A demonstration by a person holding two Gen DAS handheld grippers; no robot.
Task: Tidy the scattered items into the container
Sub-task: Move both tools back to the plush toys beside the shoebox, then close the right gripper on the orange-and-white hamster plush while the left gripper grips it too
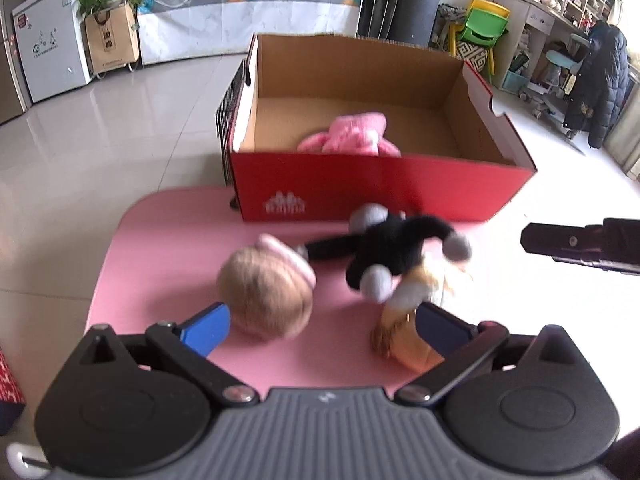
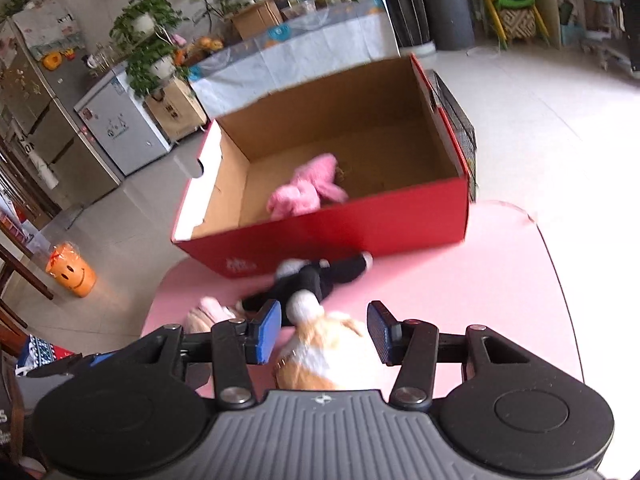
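The box [image 1: 384,194] sits at the tabletop's [image 1: 160,248] far edge with a pink toy [image 1: 352,136] already inside. Three toys lie just before it: a tan plush [image 1: 264,292], a black one [image 1: 392,248] and an orange one [image 2: 332,352]. The right gripper [image 2: 320,332] holds its jaws wide around the orange one, likely to grasp it; the left gripper [image 1: 320,324] waits wide, holding nothing.

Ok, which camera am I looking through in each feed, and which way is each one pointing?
Left wrist: rides the left gripper, low over the pink table, facing the red box; its open blue fingers show, and the right gripper's tip at the right edge.
Right wrist: on the right gripper, looking down at the orange-and-white toy between its open fingers.
Shared: box, pink toy inside, black toy, tan toy.
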